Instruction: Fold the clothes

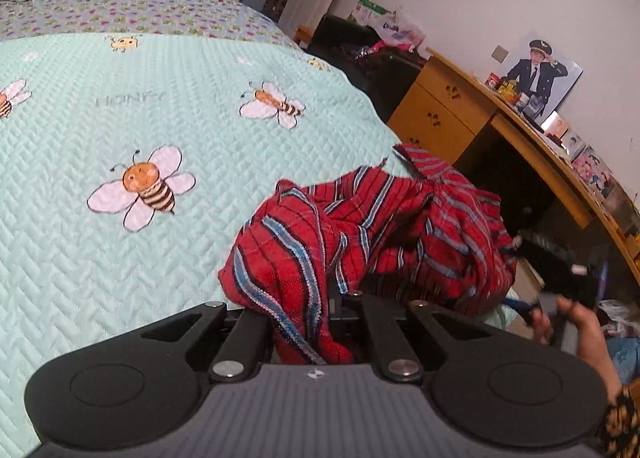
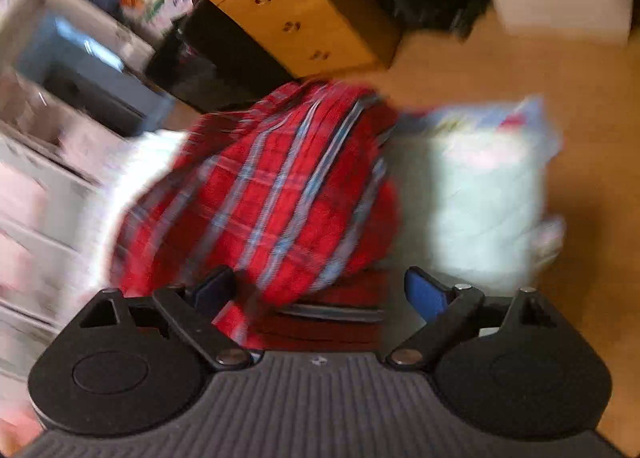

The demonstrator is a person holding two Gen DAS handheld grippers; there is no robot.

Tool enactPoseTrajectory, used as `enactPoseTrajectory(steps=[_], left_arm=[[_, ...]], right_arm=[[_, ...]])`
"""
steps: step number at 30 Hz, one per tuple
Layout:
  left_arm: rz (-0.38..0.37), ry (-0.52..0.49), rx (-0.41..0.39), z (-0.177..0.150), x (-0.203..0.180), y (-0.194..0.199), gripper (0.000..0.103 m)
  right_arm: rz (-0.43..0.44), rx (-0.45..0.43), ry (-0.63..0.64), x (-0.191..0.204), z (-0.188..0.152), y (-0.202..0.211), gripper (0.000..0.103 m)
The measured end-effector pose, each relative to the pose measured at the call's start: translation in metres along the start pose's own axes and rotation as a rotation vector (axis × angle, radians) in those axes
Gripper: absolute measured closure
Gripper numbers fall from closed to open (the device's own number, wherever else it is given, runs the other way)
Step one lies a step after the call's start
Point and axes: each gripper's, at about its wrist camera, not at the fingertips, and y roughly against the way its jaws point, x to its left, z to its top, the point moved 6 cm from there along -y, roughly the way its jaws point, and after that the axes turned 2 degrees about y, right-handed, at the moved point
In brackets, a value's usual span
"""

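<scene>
On the bed [image 1: 120,258], near edge: red striped garment [image 1: 360,238] bunched | left hand-held gripper [image 1: 316,322] pinches its hem | right hand-held gripper [image 2: 320,294] spread, cloth just ahead, unclamped.

Blurred red striped garment [image 2: 264,194], right gripper [image 2: 320,290] fingers spread wide, wooden drawers [image 2: 296,14] behind

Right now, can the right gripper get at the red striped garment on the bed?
Probably yes. The right gripper stands open with the red striped garment bunched right ahead of it and nothing in between, though that view is blurred. The left gripper already pinches another part.
</scene>
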Motion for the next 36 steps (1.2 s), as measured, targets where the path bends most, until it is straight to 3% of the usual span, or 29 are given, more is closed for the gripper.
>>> enactPoseTrajectory(steps=[1,2,4,6,9,11,15,21,25,29,32,36], left_arm=[[0.002,0.002,0.006,-0.002,0.002,0.000,0.098],[0.005,0.002,0.012,-0.005,0.003,0.000,0.098],[0.012,-0.001,0.015,-0.008,0.007,0.002,0.098],[0.022,-0.004,0.014,-0.011,0.011,0.004,0.098],[0.025,0.022,-0.005,-0.010,0.019,0.011,0.098],[0.025,0.040,-0.025,-0.007,0.024,0.019,0.098],[0.017,0.048,-0.118,0.015,0.025,0.054,0.098],[0.024,0.018,-0.296,0.056,0.022,0.124,0.098],[0.068,0.040,-0.312,0.062,0.036,0.140,0.098],[0.133,0.061,-0.239,0.052,0.048,0.132,0.098],[0.199,0.038,-0.169,0.041,0.051,0.119,0.098],[0.247,0.010,-0.101,0.024,0.060,0.105,0.098]], right_arm=[[0.056,0.000,-0.030,0.003,-0.003,-0.004,0.029],[0.054,-0.026,0.030,0.015,-0.008,-0.002,0.033],[0.045,-0.067,0.198,0.043,-0.019,0.007,0.058],[0.070,-0.087,0.315,0.074,-0.034,0.025,0.068],[0.225,-0.096,0.384,0.124,-0.060,0.065,0.079],[0.383,-0.049,0.412,0.163,-0.081,0.091,0.082],[0.598,0.011,0.478,0.231,-0.128,0.143,0.082],[0.907,-0.027,0.551,0.285,-0.170,0.239,0.082],[0.863,-0.045,0.630,0.282,-0.166,0.248,0.082],[0.760,-0.016,0.664,0.261,-0.176,0.237,0.082],[0.623,-0.040,0.770,0.250,-0.192,0.221,0.082],[0.509,0.059,0.774,0.223,-0.213,0.198,0.082]])
